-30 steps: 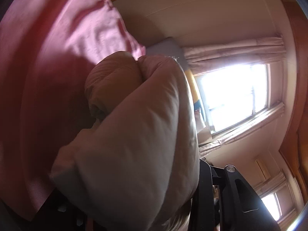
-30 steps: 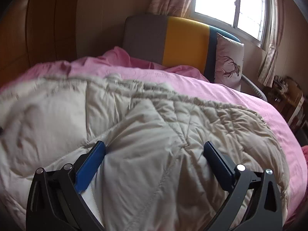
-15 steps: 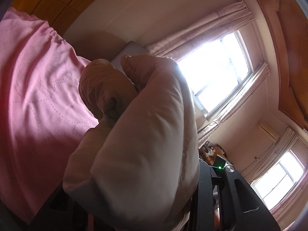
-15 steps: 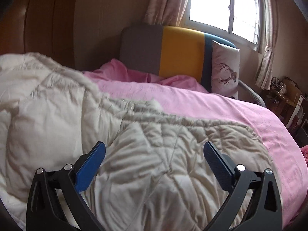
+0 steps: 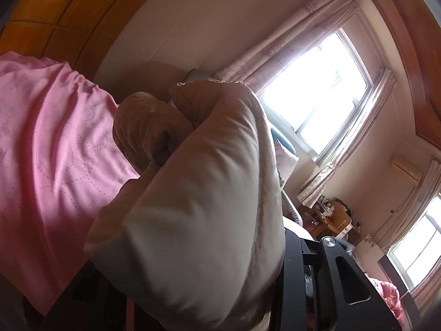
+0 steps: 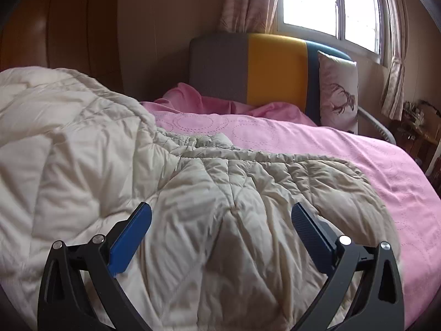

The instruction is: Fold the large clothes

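Quilt (image 6: 193, 207) spreads over pink bedsheet (image 6: 317, 143); pillow (image 6: 337, 93) against headboard (image 6: 248, 69).

Daylight floods in through a blown-out white window (image 5: 319, 91) at the upper right of the left wrist view, its panes without detail. The bunched cream quilted duvet (image 5: 198, 207) filling the centre sits too close for focus and reads soft, its near side shaded. In the right wrist view, the bright window (image 6: 330, 2) at top lights the pink bedsheet (image 6: 344, 154) evenly. Fisheye bending and dark vignetting ring both frames.
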`<state>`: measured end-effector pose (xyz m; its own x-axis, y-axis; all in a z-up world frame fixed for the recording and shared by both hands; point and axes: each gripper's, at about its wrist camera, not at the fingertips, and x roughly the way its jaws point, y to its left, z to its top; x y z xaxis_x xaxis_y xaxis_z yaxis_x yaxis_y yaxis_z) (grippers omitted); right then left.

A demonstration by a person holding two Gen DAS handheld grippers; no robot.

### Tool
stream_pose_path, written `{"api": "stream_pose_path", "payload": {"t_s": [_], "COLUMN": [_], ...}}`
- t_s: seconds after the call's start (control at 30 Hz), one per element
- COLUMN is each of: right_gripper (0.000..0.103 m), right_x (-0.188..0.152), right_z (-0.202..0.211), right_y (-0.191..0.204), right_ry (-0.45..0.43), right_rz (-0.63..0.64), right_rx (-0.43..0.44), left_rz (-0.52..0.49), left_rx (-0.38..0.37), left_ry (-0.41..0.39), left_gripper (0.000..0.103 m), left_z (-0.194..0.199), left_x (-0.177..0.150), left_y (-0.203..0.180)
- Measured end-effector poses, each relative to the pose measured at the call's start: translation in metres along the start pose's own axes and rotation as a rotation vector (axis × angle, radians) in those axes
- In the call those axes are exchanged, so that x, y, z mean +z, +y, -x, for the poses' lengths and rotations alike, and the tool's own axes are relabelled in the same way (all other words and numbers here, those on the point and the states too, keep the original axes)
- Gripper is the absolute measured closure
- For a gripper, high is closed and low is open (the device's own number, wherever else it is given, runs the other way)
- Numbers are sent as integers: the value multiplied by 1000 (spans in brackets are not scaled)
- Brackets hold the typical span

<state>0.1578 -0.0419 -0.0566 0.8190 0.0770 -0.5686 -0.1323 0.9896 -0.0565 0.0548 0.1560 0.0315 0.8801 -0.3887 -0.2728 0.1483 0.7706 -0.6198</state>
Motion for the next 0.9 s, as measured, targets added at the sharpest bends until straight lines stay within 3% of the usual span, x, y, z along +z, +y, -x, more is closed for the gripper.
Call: {"api": "stream_pose_path", "payload": {"t_s": [0.1, 0.2, 0.3, 0.43, 0.53, 0.73, 0.9], "right_gripper": [2, 2, 2, 2, 2, 2, 2], "right_x": [-32, -40, -32, -19, -15, -35, -62], "right_z": [-21, -30, -26, 9, 30, 26, 29], "right_y": [22, 25, 14, -32, -72, -135, -162], "right_ry": [73, 43, 85, 15, -19, 75, 141], "right_rz": [134, 143, 122, -55, -146, -283, -477], "right_rx": [2, 5, 43, 74, -20, -162, -80], "left_rz": [-21, -99, -197, -267, -331, -497, -627], "left_rx": [-16, -4, 20, 52, 71, 85, 87], "left_ry": [18, 35, 27, 26, 31, 40, 71], "left_gripper": [69, 69, 69, 68, 68, 66, 63], "left_z": [-6, -16, -17, -23, -33, -53, -73], "left_x": [-6, -13, -17, -14, -17, -34, -52], "left_y": [-12, -29, -53, -78, -94, -125, -148]}}
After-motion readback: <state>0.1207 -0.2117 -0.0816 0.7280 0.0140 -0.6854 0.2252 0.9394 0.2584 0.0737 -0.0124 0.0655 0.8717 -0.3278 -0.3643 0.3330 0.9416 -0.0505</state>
